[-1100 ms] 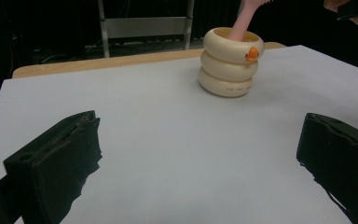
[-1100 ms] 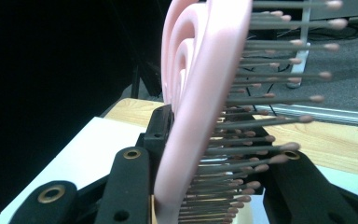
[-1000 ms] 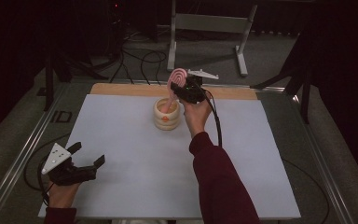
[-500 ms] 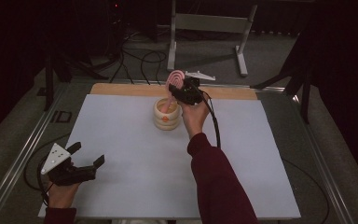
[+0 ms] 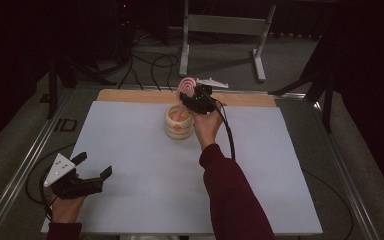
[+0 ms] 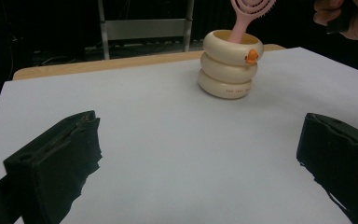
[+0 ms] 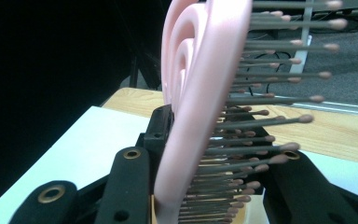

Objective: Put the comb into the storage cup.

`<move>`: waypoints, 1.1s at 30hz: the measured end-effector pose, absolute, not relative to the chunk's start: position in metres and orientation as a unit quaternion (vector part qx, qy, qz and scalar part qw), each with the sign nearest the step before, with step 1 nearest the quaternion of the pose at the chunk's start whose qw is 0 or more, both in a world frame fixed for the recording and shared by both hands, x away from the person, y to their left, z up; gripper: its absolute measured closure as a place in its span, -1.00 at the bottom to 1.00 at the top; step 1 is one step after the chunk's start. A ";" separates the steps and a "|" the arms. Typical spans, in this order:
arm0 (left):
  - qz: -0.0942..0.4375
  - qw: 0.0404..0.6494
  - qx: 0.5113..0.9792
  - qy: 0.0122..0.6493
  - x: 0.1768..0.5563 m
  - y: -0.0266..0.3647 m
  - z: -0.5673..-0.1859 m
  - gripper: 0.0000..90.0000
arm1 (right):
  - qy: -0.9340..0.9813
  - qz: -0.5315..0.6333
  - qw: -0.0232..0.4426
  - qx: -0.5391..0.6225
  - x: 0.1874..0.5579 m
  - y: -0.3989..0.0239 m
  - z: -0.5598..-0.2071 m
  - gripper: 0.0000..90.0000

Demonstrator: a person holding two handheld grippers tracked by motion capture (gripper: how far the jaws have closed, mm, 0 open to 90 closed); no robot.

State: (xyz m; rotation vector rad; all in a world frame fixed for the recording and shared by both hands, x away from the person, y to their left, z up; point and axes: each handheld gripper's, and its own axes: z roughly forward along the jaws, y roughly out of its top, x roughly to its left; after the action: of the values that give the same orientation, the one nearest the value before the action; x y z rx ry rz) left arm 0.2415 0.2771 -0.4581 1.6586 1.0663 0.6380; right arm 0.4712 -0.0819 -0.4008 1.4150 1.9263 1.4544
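Observation:
A cream ring-stacked cup with a small orange duck mark stands near the table's far middle. A pink hairbrush stands in it, handle down and head above the rim. My right gripper is shut on the brush head; in the right gripper view the pink head and its bristles sit between the black jaws of that gripper. My left gripper rests open and holds nothing at the near left of the white sheet. In the left gripper view, past the wide-apart jaws of that gripper, the cup and brush appear.
A white sheet covers the table, with a wooden strip along its far edge. Metal rails run down both sides. Behind the table stand a grey frame and loose cables on the floor.
The right gripper and the brush have shifted very slightly to the left above the cup. The left gripper has stayed where it was.

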 end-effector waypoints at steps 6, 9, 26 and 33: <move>0.265 0.509 0.689 0.443 0.242 0.277 -0.458 -1.00 | 0.681 0.511 0.169 0.497 0.471 -0.079 -0.403 0.42; 0.265 0.510 0.688 0.443 0.242 0.277 -0.458 -1.00 | 0.682 0.509 0.168 0.497 0.471 -0.078 -0.404 0.42; 0.263 0.510 0.688 0.444 0.242 0.277 -0.459 -1.00 | 0.692 0.500 0.165 0.494 0.470 -0.073 -0.412 0.42; 0.263 0.509 0.689 0.444 0.242 0.277 -0.460 -1.00 | 0.694 0.496 0.166 0.494 0.470 -0.071 -0.413 0.42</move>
State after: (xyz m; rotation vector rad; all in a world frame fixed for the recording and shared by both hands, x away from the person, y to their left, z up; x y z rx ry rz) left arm 0.2424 0.2766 -0.4597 1.6602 1.0687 0.6331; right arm 0.4705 -0.0713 -0.4127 1.4064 1.9777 1.4134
